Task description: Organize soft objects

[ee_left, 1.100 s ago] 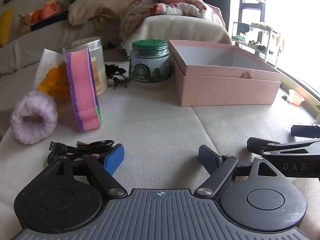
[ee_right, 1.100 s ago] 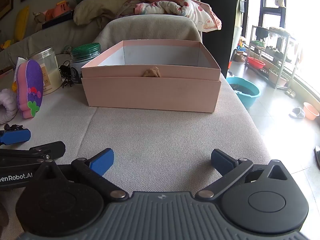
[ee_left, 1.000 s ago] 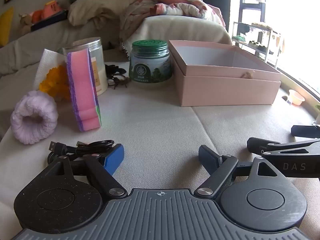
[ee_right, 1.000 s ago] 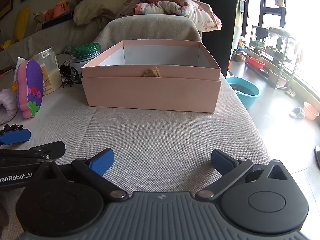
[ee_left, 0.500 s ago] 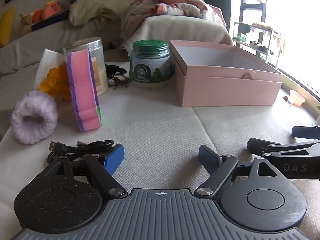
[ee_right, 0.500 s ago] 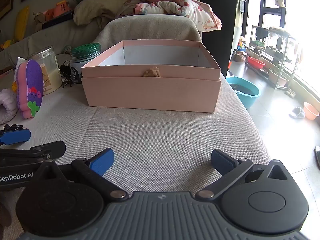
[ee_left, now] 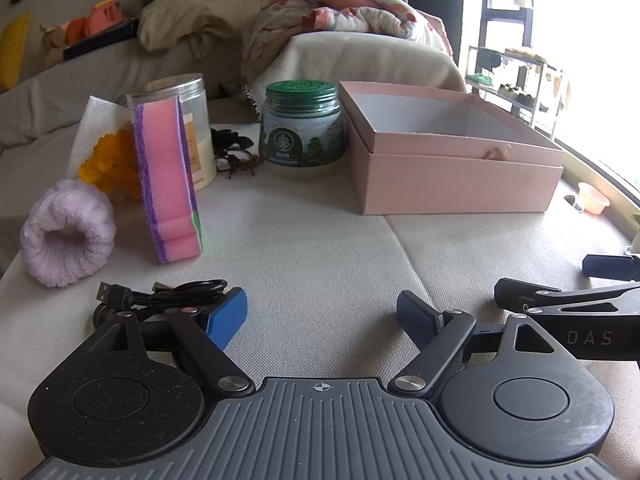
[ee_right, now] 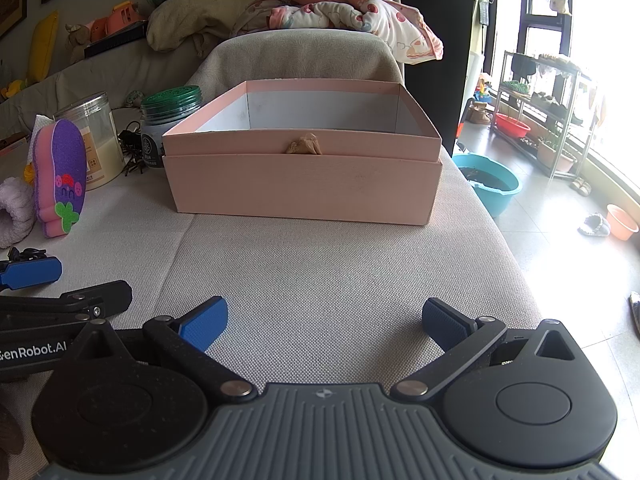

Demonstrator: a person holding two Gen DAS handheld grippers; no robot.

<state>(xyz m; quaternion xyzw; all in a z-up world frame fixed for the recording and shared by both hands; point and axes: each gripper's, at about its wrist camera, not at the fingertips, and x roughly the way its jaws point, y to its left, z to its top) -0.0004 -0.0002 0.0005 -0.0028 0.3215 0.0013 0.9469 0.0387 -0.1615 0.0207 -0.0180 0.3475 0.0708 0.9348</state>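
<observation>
A pink and purple sponge point(ee_left: 168, 176) stands on edge at the left of the cloth-covered surface; it also shows in the right wrist view point(ee_right: 60, 178). A lilac fluffy roll point(ee_left: 68, 236) lies left of it, and a yellow soft flower point(ee_left: 108, 164) sits behind. An open pink box point(ee_left: 452, 160) stands at the far right, seen front-on in the right wrist view point(ee_right: 300, 152). My left gripper point(ee_left: 322, 314) is open and empty, low over the cloth. My right gripper point(ee_right: 324, 320) is open and empty, facing the box.
A black USB cable point(ee_left: 160, 294) lies by my left finger. A clear jar point(ee_left: 188, 128), a green-lidded jar point(ee_left: 302, 128) and dark hair ties point(ee_left: 236, 152) stand behind the sponge. A sofa with bedding point(ee_right: 332, 12) rises behind. The surface drops off at the right toward the floor point(ee_right: 568, 240).
</observation>
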